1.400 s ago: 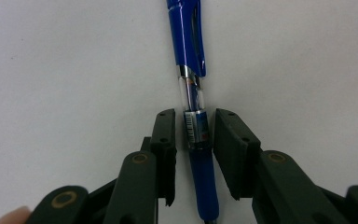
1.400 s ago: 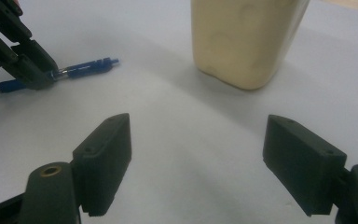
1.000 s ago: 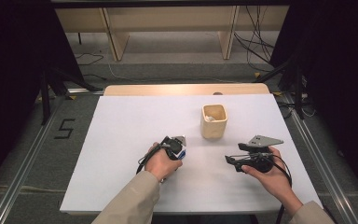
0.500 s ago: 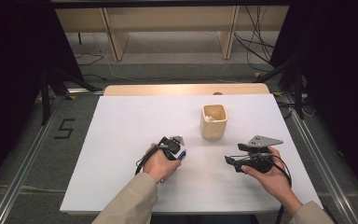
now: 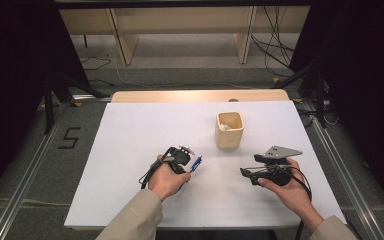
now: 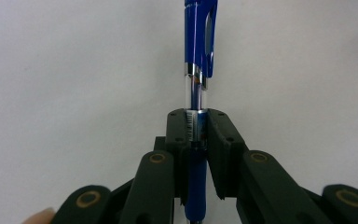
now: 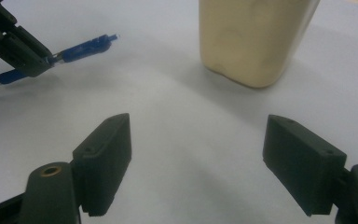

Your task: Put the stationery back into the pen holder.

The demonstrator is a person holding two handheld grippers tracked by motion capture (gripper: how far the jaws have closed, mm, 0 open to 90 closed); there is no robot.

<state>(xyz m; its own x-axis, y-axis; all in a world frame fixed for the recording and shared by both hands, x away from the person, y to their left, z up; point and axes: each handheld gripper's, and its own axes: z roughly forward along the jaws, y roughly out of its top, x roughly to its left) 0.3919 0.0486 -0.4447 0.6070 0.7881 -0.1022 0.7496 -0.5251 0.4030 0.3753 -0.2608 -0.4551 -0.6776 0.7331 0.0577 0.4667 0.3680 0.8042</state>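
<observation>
Your left tool (image 6: pixel 196 135) clamps a blue pen (image 6: pixel 198 56) near the worktop's (image 5: pixel 130 130) front edge; your right tool (image 7: pixel 196 163) gapes wide beside a wooden cup (image 5: pixel 229 130).

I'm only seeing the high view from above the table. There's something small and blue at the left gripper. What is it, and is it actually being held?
Observer: It's a blue pen. The left gripper has its jaws shut on the clear part of the barrel, about midway along.
Operator: Which end of the pen sticks out forward?
Observer: The clip end points away past the jaws; the grip end runs back between them.
Operator: And the right gripper, is it holding anything?
Observer: No. The right gripper has its jaws wide apart, with bare white table between them.
Operator: What is it aimed at?
Observer: The beige cup stands just ahead of it, slightly to one side.
</observation>
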